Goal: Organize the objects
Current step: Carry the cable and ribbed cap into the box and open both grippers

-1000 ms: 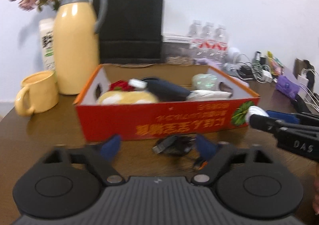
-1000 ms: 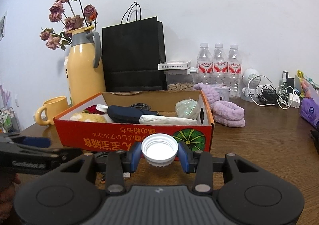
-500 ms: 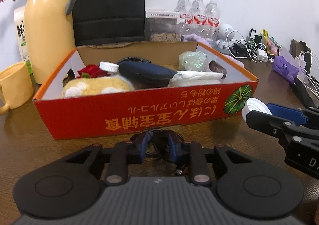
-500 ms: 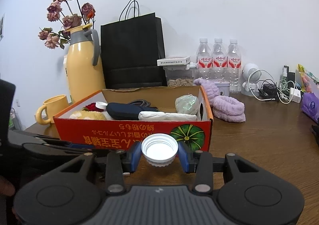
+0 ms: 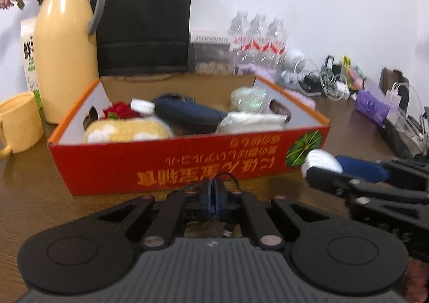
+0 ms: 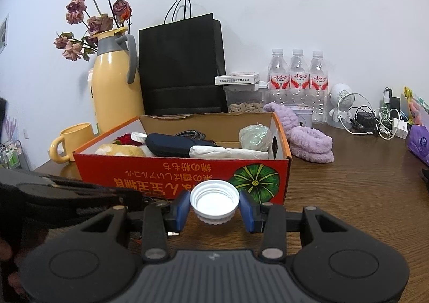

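Left wrist view: the left gripper point(image 5: 214, 202) has just clenched tight on a thin black cable point(image 5: 226, 175) at lower centre, right before the red cardboard box point(image 5: 187, 166); limp and light, it looks liable to dangle and snag. Right wrist view: the right gripper point(image 6: 214, 209) grasps a white bottle cap point(image 6: 214, 199) by its ribbed sides at lower centre, rigid, light, probably slippery.

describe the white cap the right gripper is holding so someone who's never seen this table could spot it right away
Find the red cardboard box with the green pumpkin picture on the brown table. Just in front of that pumpkin, the right gripper pinches the white cap between blue pads, open side showing. Unlike the white cap on the bottle inside the box, it's loose and wider.
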`<state>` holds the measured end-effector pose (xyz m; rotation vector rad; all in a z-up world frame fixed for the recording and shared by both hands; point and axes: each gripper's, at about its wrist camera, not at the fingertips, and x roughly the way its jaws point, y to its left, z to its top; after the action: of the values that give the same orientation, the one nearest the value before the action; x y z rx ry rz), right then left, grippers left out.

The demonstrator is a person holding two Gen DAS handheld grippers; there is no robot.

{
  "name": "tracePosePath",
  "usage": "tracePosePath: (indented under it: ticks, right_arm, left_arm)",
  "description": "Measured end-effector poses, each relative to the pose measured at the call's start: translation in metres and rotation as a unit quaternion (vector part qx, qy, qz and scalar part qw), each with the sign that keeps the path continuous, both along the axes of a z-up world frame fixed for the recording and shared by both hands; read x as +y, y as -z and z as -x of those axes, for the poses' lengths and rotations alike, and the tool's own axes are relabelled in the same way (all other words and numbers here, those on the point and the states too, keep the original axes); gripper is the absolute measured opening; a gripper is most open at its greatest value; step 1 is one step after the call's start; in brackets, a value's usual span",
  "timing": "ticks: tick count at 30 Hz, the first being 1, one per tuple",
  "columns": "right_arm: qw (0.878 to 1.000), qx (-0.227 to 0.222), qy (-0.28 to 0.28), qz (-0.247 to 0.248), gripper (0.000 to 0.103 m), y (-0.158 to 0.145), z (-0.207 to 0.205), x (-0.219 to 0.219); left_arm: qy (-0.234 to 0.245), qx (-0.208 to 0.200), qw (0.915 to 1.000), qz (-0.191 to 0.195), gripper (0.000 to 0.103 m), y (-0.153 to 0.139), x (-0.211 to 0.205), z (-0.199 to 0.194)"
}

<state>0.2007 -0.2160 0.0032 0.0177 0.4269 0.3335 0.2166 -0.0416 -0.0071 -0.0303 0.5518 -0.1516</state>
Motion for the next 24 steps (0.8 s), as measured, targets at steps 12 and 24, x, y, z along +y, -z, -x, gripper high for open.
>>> tracePosePath:
  ticks: [12,24]
  right_arm:
    - [1.000,-0.024,-0.007,-0.012,0.039,-0.005,0.005,-0.002]
    - [0.997,-0.078,-0.020,-0.015,0.039,-0.033,-0.008,0.010]
  left_arm:
    - [0.008,-0.075,0.9968,0.027,0.004,-0.036,-0.005,0.039]
    - [-0.003,-0.129,0.9908,0.040,0.004,-0.070,-0.001,0.026]
